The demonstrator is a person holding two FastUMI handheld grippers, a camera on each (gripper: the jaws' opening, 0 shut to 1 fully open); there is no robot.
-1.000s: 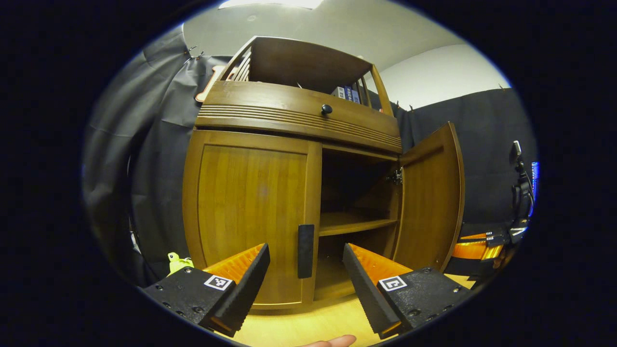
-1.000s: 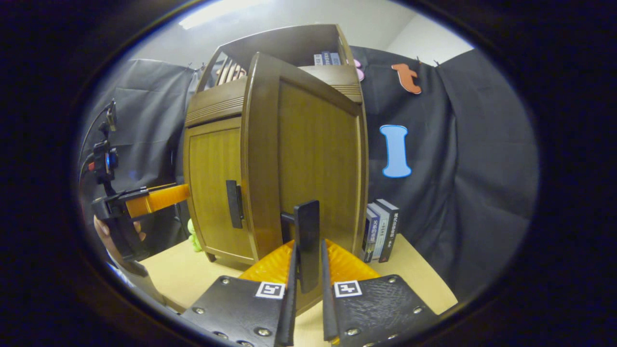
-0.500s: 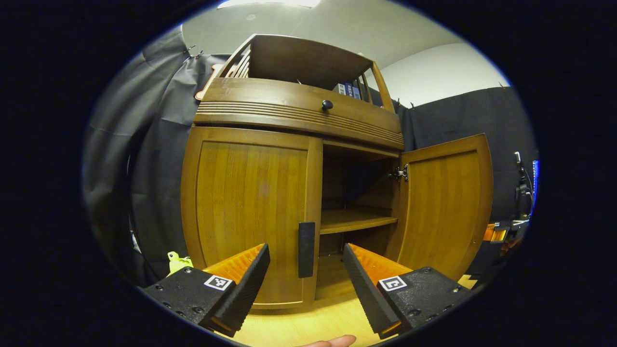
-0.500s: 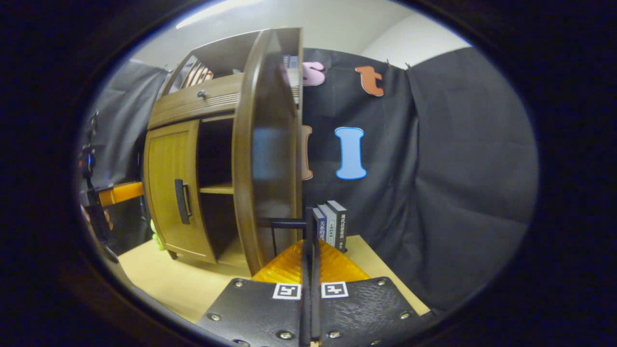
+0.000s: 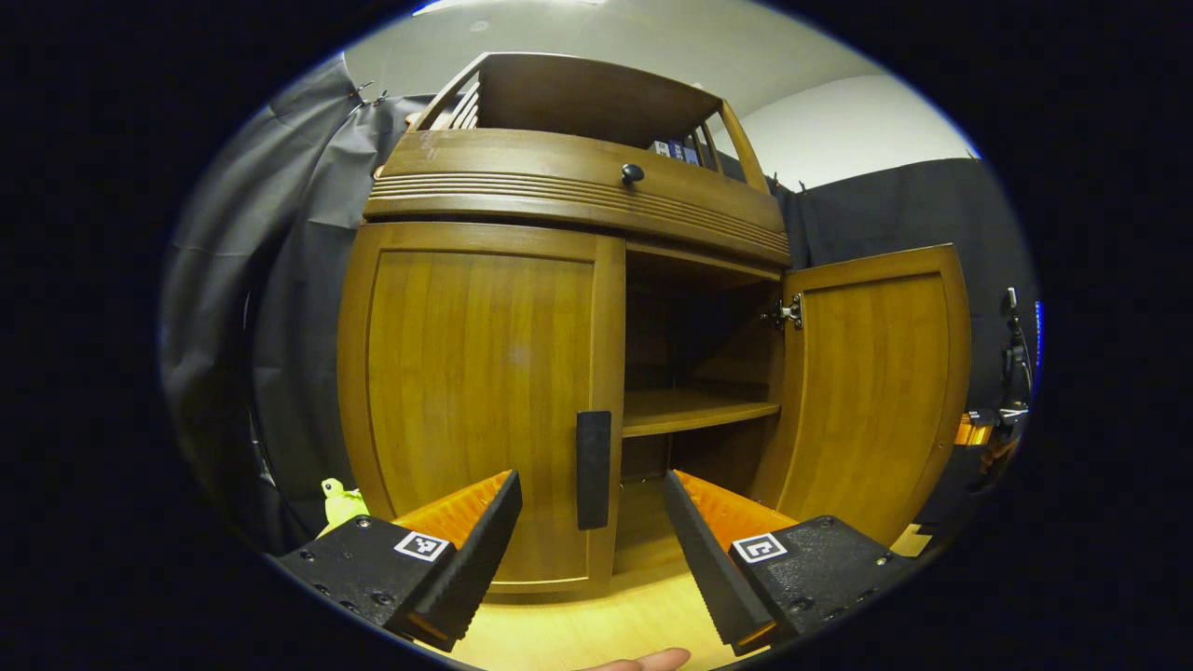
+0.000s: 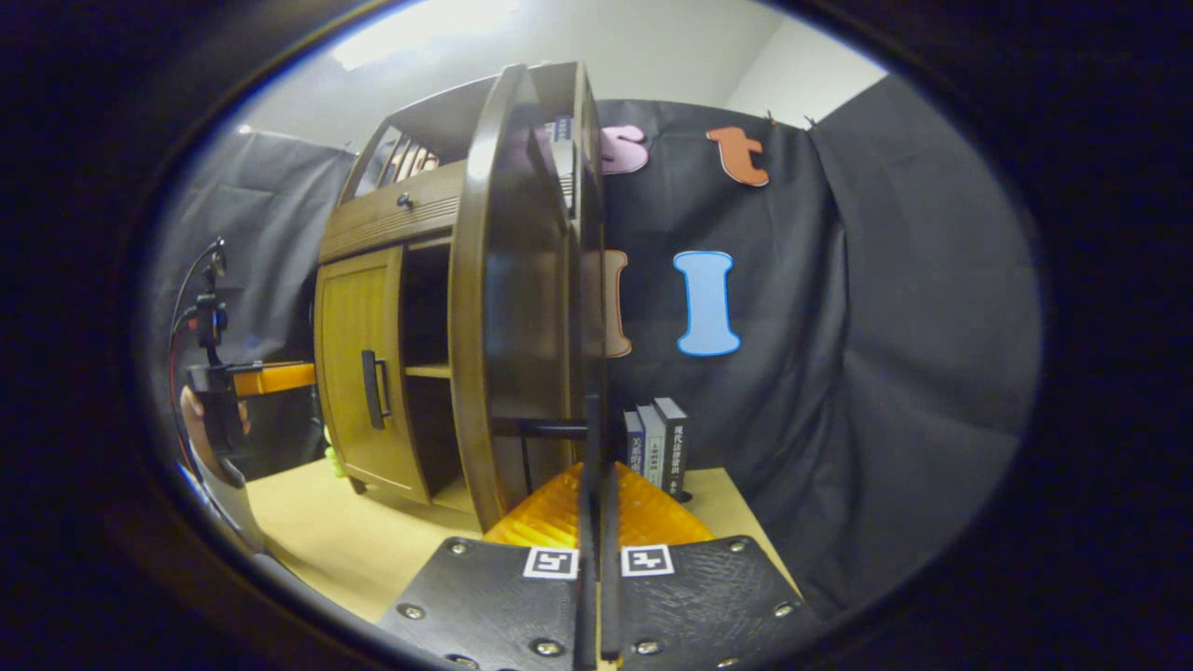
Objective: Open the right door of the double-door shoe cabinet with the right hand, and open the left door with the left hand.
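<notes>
The left tool (image 5: 589, 522) hangs with its fingers spread wide and nothing between them, aimed at the flat dark vertical pull handle (image 5: 593, 469) on the closed left door of brown panelled wood (image 5: 480, 391). That handle sits low on the door's inner edge, which looks like the place to grip: a rigid bar standing off the panel, narrow enough to pinch from both sides. The door looks stiff and fairly light on its hinges, so I judge a steady pull along its arc should do; the smooth handle might slip under a loose pinch. Further right, the right door of the same wood (image 5: 871, 391) stands swung wide, baring a bare wooden shelf (image 5: 694, 410). The right tool (image 6: 594, 559) is clamped tight on that door's thin dark handle (image 6: 591, 438), over the pale wooden bench (image 6: 363, 550).
</notes>
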